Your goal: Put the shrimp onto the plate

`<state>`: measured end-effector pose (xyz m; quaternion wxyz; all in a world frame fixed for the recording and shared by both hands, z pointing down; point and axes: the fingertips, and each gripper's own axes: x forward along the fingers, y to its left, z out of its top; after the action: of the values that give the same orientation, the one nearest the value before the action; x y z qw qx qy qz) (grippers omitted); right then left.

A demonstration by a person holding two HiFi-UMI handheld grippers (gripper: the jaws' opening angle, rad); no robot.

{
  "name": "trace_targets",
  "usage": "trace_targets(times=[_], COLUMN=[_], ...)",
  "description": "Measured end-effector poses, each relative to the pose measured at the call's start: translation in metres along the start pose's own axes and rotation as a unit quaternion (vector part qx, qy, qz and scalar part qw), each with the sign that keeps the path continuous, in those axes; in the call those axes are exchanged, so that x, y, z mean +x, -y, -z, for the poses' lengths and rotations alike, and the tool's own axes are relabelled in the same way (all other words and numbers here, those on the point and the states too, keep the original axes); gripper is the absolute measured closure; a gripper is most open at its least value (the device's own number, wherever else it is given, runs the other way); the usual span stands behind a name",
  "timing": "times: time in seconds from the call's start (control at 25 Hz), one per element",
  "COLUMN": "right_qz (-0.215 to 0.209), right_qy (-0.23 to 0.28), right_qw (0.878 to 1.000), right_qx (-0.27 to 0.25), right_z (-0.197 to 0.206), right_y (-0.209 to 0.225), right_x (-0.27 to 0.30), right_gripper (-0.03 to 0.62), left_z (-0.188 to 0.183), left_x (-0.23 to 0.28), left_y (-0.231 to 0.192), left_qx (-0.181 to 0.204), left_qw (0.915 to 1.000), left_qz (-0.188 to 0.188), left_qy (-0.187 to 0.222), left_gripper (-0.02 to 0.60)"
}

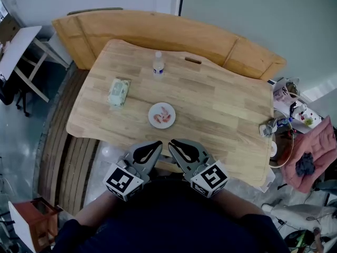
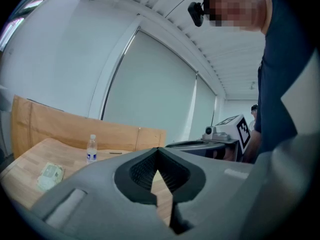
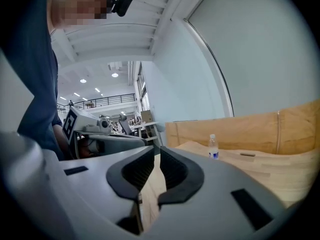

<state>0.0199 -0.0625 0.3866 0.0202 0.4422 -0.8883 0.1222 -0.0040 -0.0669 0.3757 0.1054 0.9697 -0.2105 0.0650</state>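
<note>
A small white plate [image 1: 152, 121] rests on the wooden table [image 1: 221, 104], near its front edge. Pink shrimp [image 1: 164, 114] lie on the plate. My left gripper [image 1: 156, 144] and right gripper [image 1: 174, 143] hover side by side just below the table's near edge, close to the person's body, a short way short of the plate. Both point toward the plate. The left gripper [image 2: 158, 150] has its jaw tips touching, with nothing held. Only a thin slit shows between the jaws of the right gripper [image 3: 157, 152], which is also empty. The plate is hidden in both gripper views.
A small water bottle [image 1: 158, 65] stands at the table's far side, also visible as bottle [image 2: 91, 149] and bottle [image 3: 213, 147]. A green wipes pack [image 1: 119, 91] lies left of the plate. A curved wooden bench [image 1: 158, 30] runs behind; clutter and a pink cloth [image 1: 316, 152] sit at right.
</note>
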Motion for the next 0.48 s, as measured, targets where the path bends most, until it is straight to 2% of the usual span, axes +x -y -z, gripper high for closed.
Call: trace_targets(times=[0.48], right_qz=[-0.006], right_qy=[0.024], right_qw=[0.999], right_qx=[-0.034], right_z=[-0.009], right_y=[-0.016], right_x=[-0.008], right_gripper=[0.583], left_z=[-0.003], left_x=[-0.005], left_y=[0.014], left_qx=[0.011], left_qw=[0.9999], left_qz=[0.012], left_qy=[0.001], left_gripper=[0.577])
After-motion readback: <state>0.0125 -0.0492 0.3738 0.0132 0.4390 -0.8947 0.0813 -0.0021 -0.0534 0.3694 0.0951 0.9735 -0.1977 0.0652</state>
